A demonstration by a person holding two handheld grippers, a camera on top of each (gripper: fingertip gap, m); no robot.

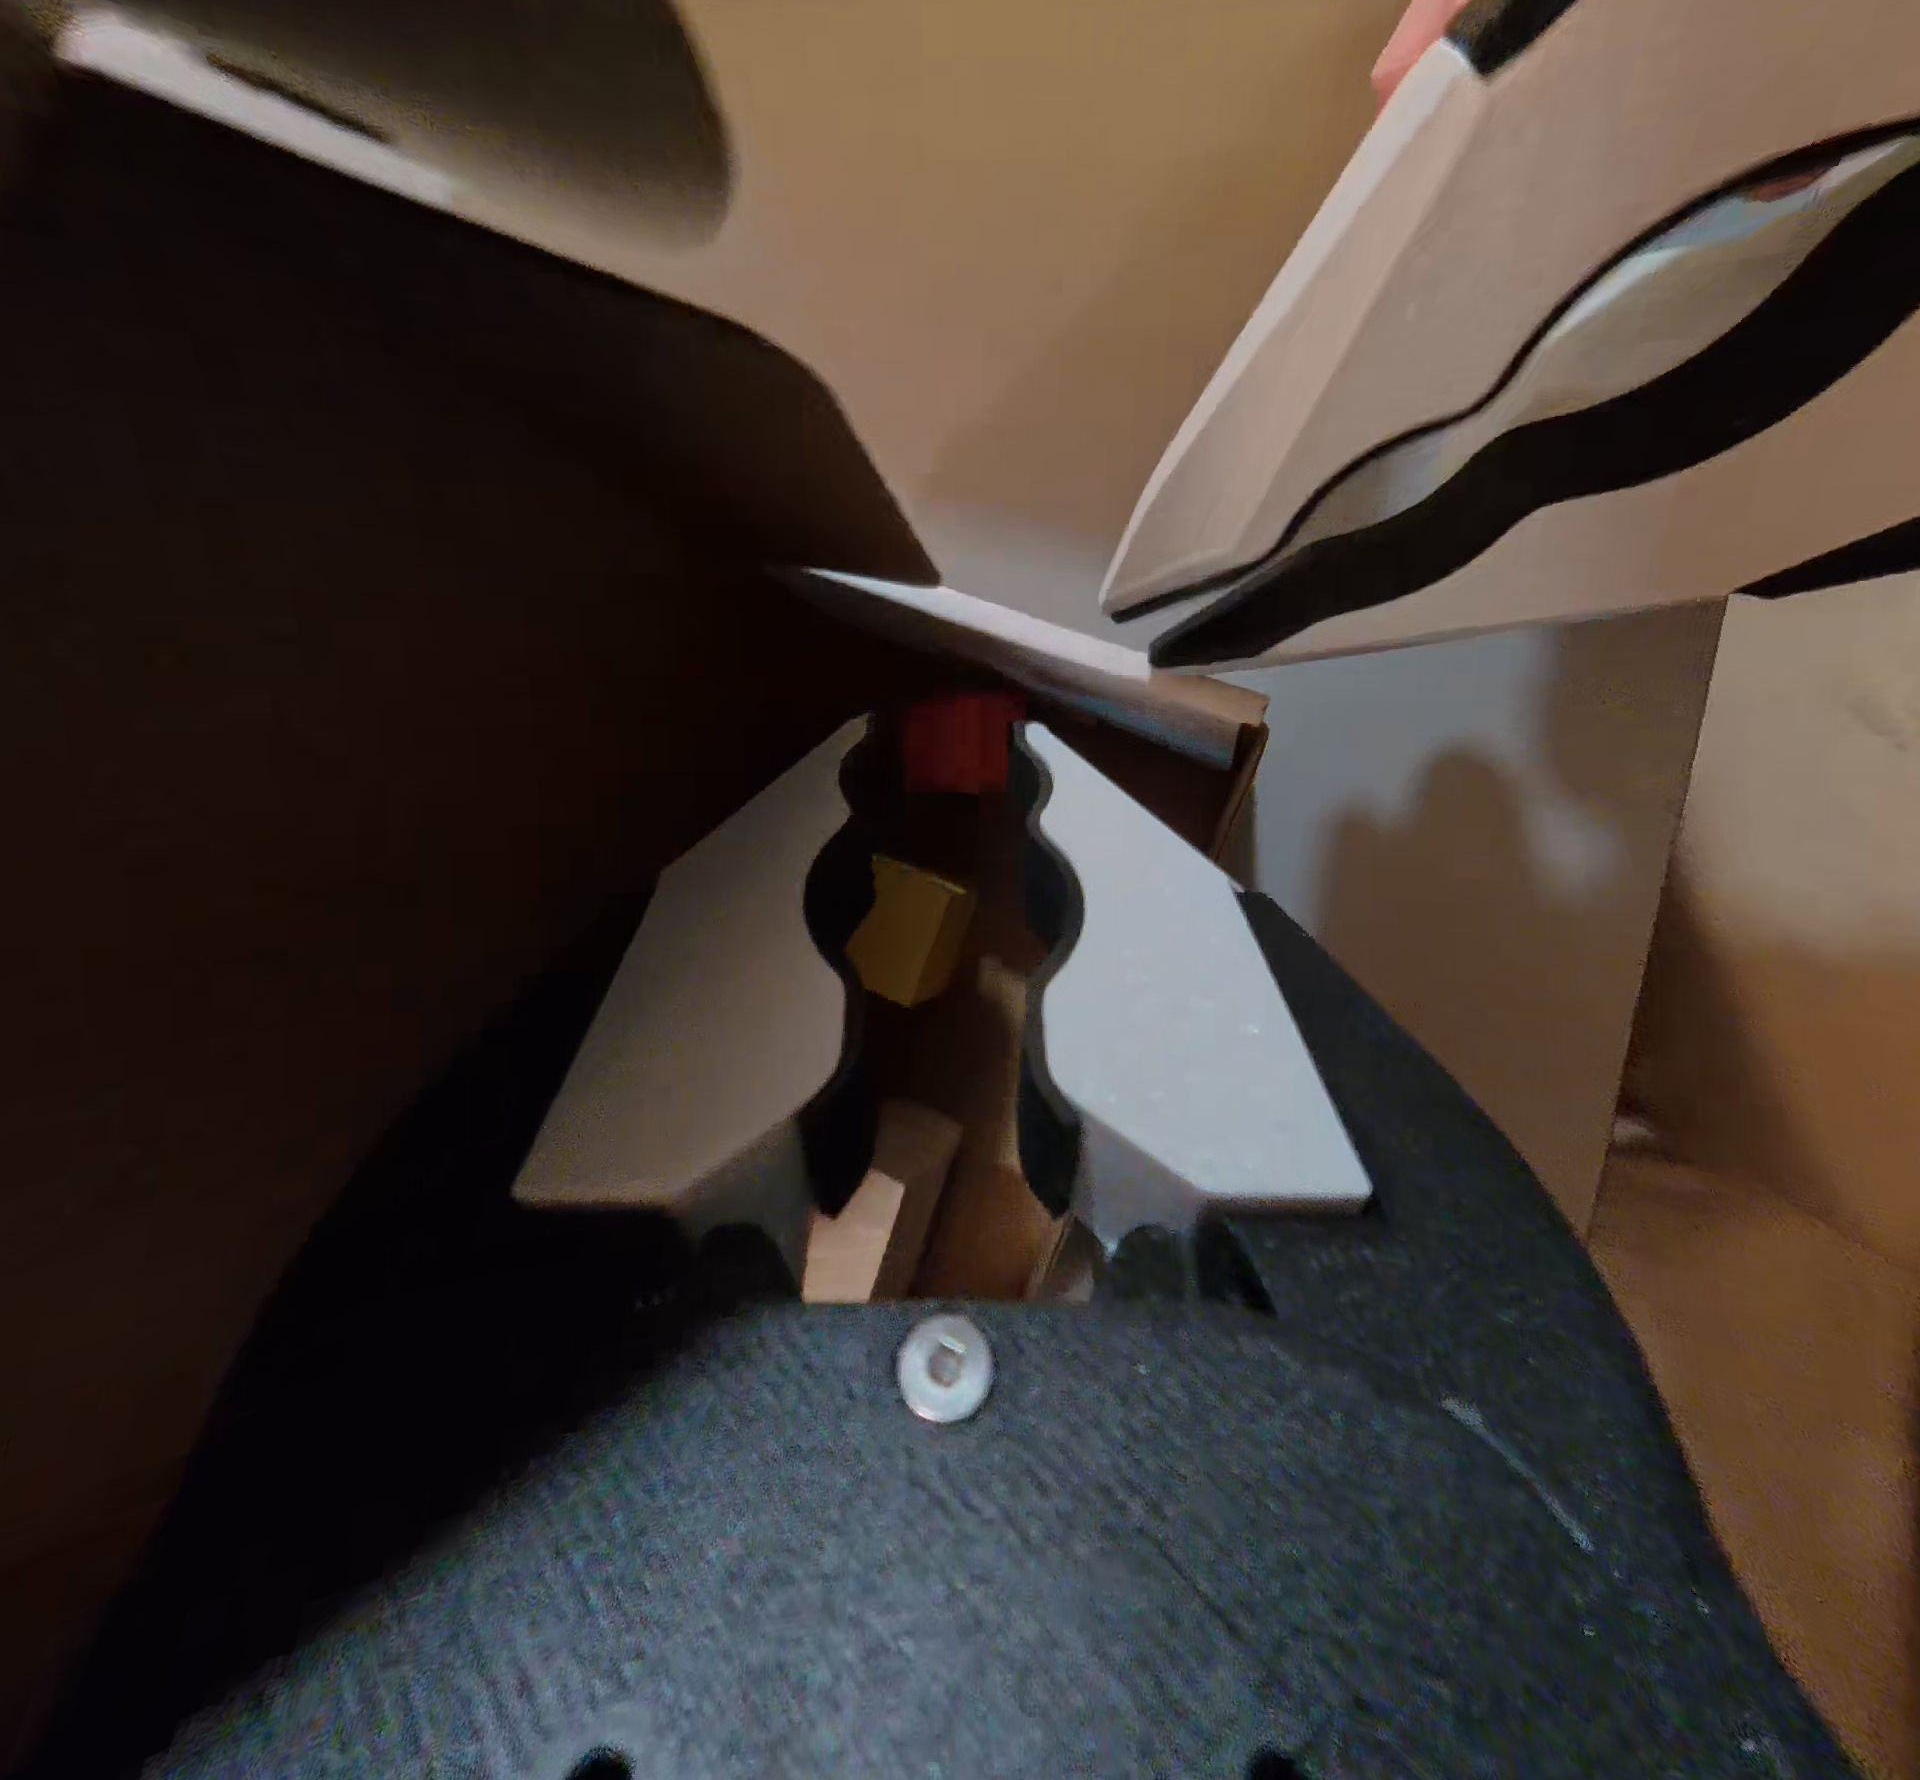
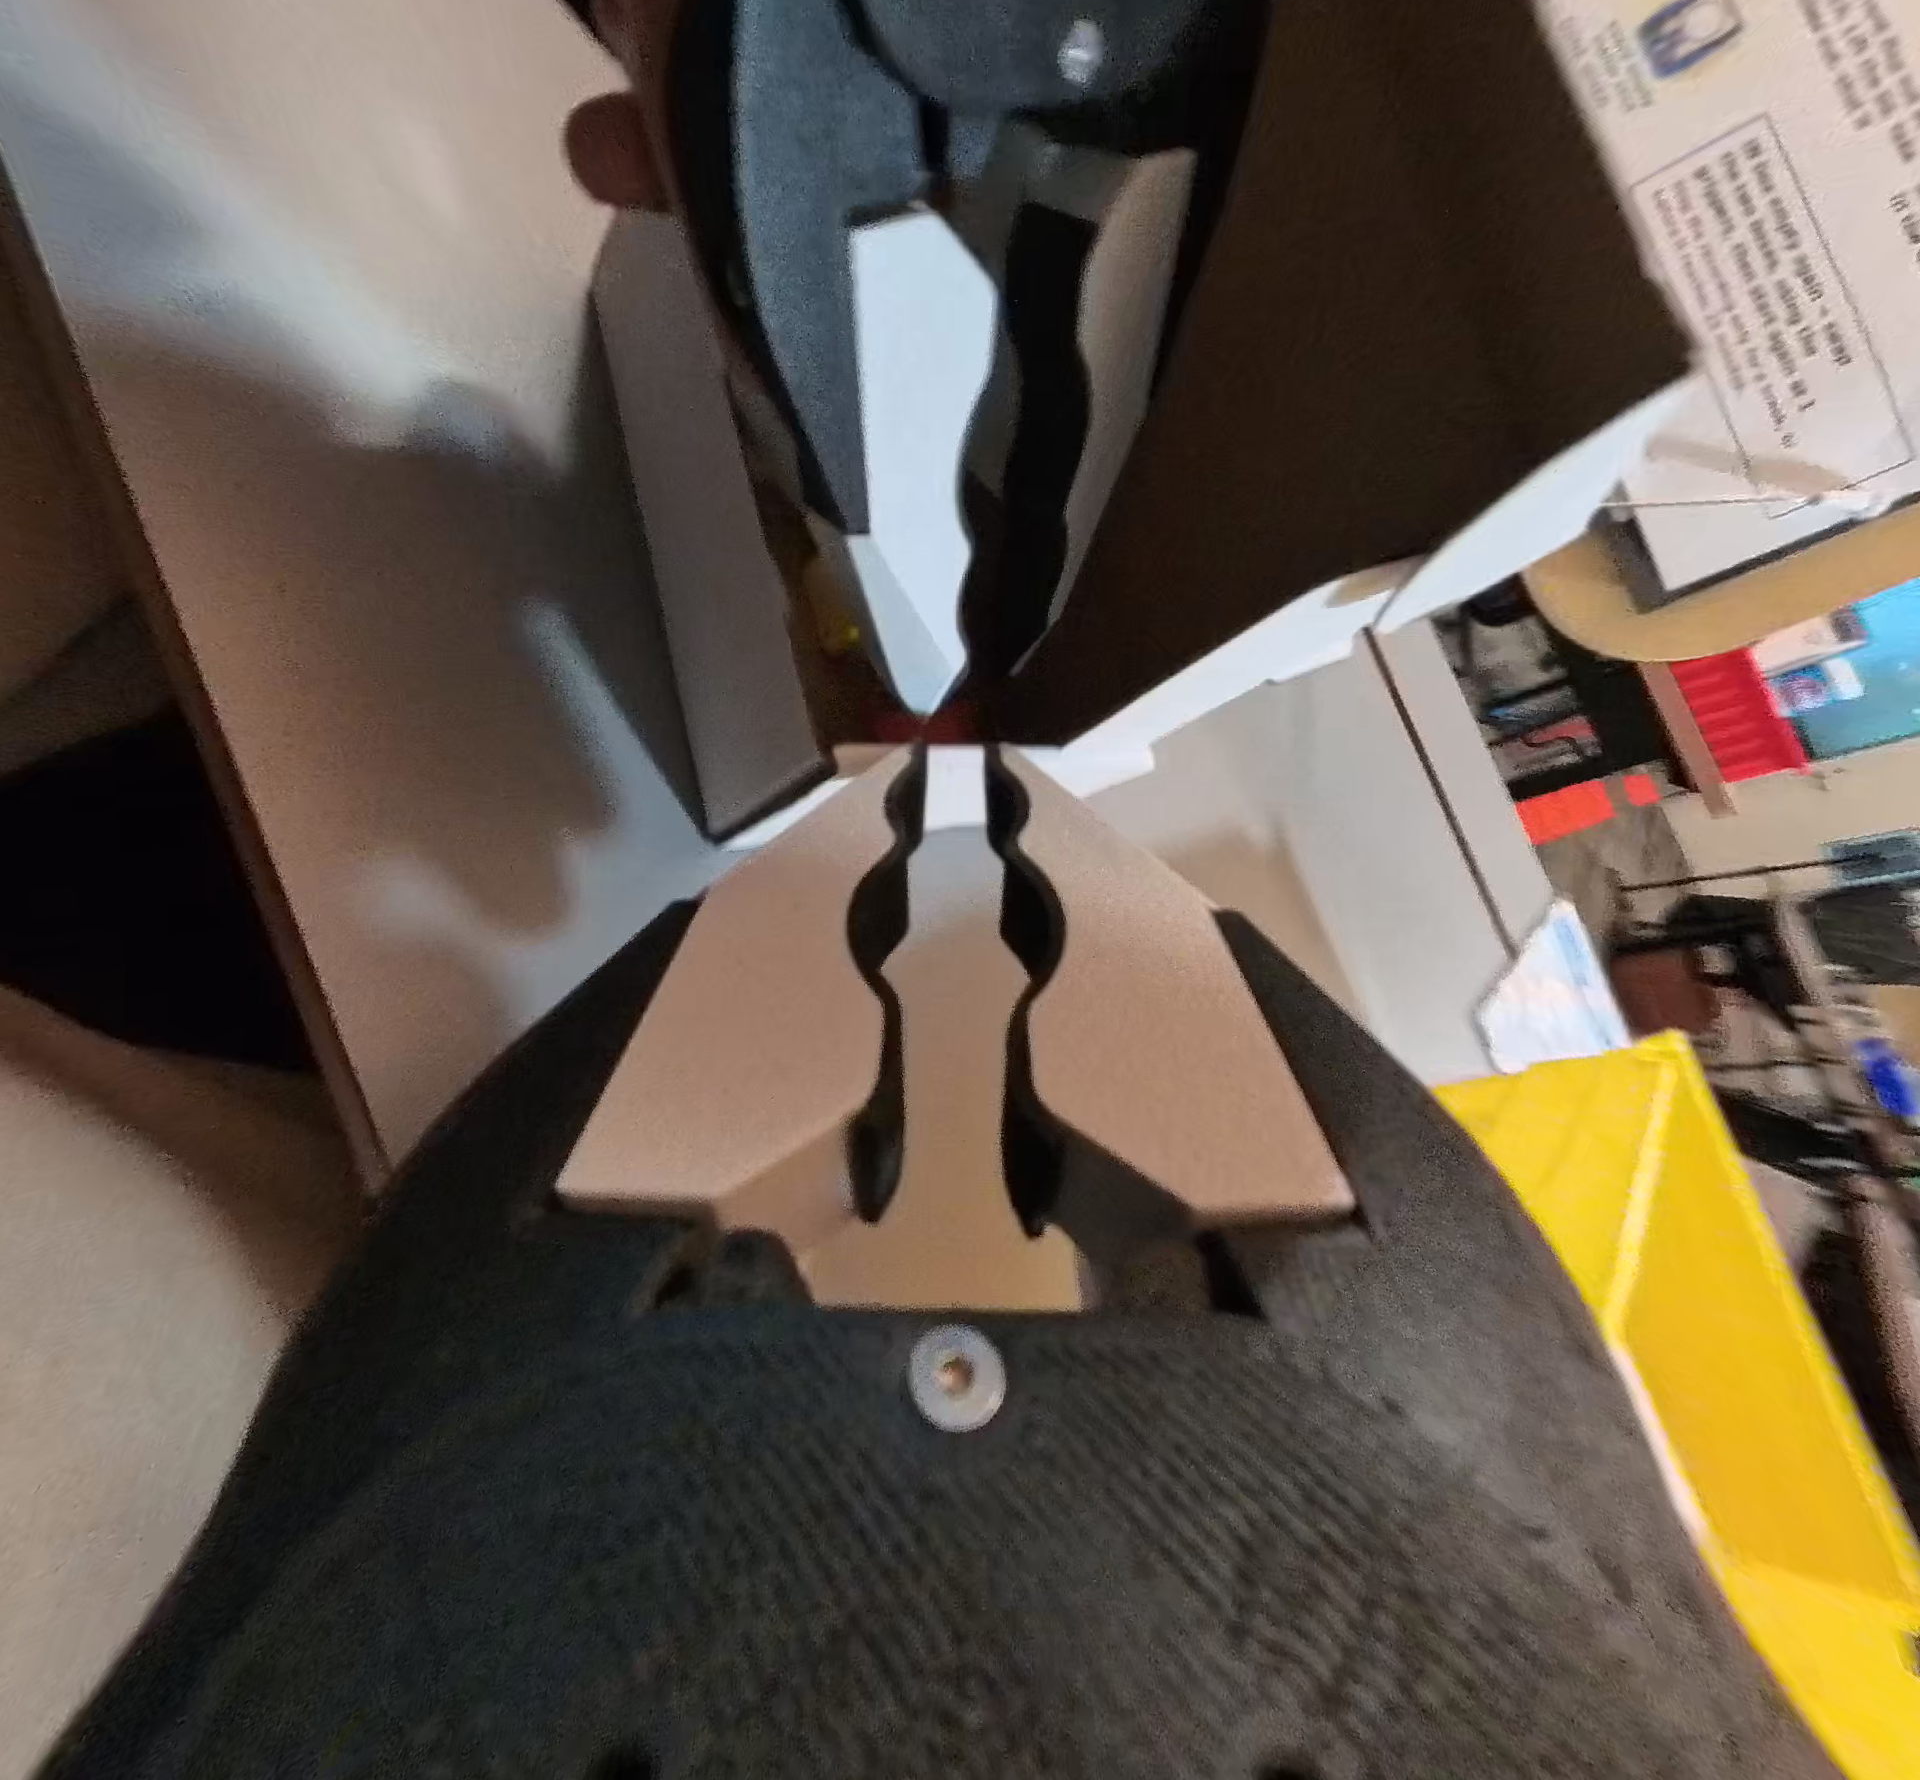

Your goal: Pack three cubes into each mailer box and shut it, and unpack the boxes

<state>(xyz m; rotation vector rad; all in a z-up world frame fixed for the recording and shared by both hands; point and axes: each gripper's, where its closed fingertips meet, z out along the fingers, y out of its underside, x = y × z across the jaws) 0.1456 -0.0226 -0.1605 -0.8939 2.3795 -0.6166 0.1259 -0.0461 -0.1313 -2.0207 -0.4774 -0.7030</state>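
Holding the mailer box (image 1: 364,795) flap, right claw (image 2: 956,764) nearly closed; left claw (image 1: 940,743) slightly open, empty; red cube (image 1: 951,743), yellow cube (image 1: 909,930) inside; closing remains.

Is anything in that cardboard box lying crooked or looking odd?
Slightly. In the left wrist view the yellow cube sits tilted on a corner, not flat, while the red cube beyond it looks square. The mailer box flap is partly folded over them. Nothing looks damaged.

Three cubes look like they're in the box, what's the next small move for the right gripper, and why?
Probably swing the white flap, pinched at the right gripper tips, down over the opening, once the left gripper backs out: the red cube, yellow cube and wooden cube already sit inside.
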